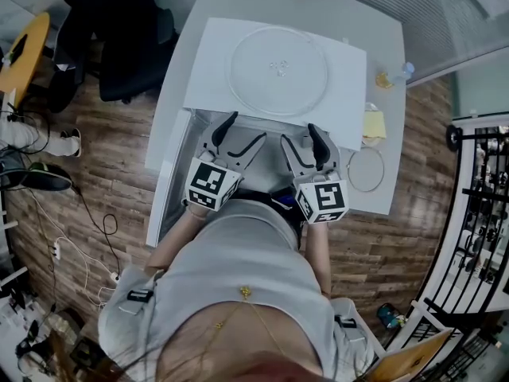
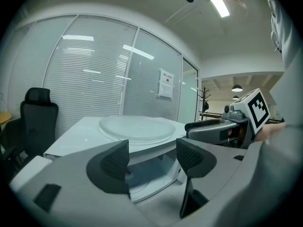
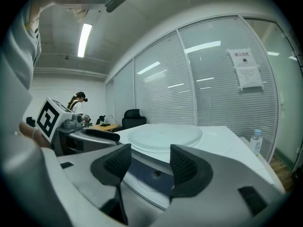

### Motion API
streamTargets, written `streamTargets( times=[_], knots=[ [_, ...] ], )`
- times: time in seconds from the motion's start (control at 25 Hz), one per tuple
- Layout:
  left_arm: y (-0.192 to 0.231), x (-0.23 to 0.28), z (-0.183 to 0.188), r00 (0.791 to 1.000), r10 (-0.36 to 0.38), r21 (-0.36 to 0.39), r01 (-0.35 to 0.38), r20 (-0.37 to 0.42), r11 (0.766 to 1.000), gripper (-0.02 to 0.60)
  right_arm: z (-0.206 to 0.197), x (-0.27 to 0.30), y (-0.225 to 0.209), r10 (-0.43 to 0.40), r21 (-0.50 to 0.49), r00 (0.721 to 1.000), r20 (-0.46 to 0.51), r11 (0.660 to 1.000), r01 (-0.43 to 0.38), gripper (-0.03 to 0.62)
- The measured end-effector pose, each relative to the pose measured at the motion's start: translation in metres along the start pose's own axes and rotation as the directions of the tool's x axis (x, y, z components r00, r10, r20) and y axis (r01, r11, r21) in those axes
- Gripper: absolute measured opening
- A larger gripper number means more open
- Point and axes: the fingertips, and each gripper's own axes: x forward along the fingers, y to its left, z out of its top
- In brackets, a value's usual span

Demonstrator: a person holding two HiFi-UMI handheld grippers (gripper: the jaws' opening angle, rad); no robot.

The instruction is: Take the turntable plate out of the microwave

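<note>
Head view: turntable plate (image 1: 278,70) lies flat, face up, on top of the microwave (image 1: 208,50). It's round, so no long axis.
Left gripper view: your left gripper (image 2: 154,157) is apart and empty.
Right gripper view: right gripper (image 3: 149,162) likewise.
Risk: knock that top and the glass could slide off.

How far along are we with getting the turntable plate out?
Done: the turntable plate lies on top of the microwave, and its cavity shows no plate. In hand: nothing; the left gripper and right gripper are both open and empty before the opening. Left: likely just shutting the door, which stands open.
</note>
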Motion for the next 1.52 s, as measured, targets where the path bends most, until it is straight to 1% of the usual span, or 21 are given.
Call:
streamTargets(
  times=[0.04,0.12,0.24,0.4,0.52,0.64,0.76,0.96,1.08,1.2,1.36,1.52],
  knots=[
    [-0.003,-0.001,-0.001,1.000,-0.007,-0.001,0.007,-0.003,1.000,0.322,-0.001,-0.002,0.001,0.001,0.004,1.000,0.003,1.000,-0.002,0.248],
    [-0.010,-0.003,-0.004,1.000,-0.023,-0.005,0.023,-0.005,1.000,0.262,-0.003,-0.007,0.003,0.010,0.014,1.000,0.006,1.000,-0.010,0.232],
    [-0.021,-0.005,-0.005,0.999,-0.055,-0.016,0.055,0.000,0.998,0.213,-0.006,-0.011,0.006,0.028,0.016,1.000,-0.001,0.999,-0.028,0.204],
    [-0.034,-0.004,-0.005,0.996,-0.091,-0.028,0.091,-0.001,0.995,0.126,-0.010,-0.014,0.011,0.055,0.012,0.998,-0.019,0.998,-0.055,0.166],
    [-0.046,-0.005,-0.006,0.994,-0.112,-0.032,0.112,-0.003,0.993,0.092,-0.012,-0.019,0.015,0.083,0.028,0.996,-0.020,0.996,-0.083,0.118],
    [-0.055,-0.006,-0.007,0.991,-0.132,-0.049,0.132,0.001,0.990,0.064,-0.016,-0.022,0.020,0.112,0.028,0.993,-0.024,0.993,-0.112,0.049],
    [-0.063,-0.008,-0.004,0.988,-0.152,-0.069,0.152,0.017,0.986,0.048,-0.015,-0.025,0.027,0.150,0.030,0.989,-0.020,0.988,-0.149,0.032],
    [-0.072,-0.013,0.004,0.985,-0.170,-0.054,0.171,0.031,0.984,0.043,-0.006,-0.030,0.040,0.219,0.017,0.976,0.017,0.975,-0.219,0.029],
    [-0.079,-0.015,0.013,0.983,-0.178,-0.031,0.179,0.050,0.983,0.043,0.007,-0.039,0.045,0.282,-0.010,0.957,0.064,0.960,-0.281,0.028],
    [-0.088,-0.018,0.027,0.976,-0.196,-0.017,0.199,0.097,0.980,0.043,0.023,-0.050,0.048,0.329,-0.050,0.937,0.115,0.944,-0.325,0.026],
    [-0.099,-0.024,0.046,0.965,-0.216,0.010,0.217,0.145,0.976,0.043,0.043,-0.063,0.046,0.342,-0.076,0.925,0.167,0.939,-0.334,0.023],
    [-0.106,-0.029,0.061,0.958,-0.227,0.034,0.225,0.178,0.974,0.043,0.063,-0.069,0.049,0.350,-0.172,0.926,0.144,0.930,-0.325,0.023]
  ],
)
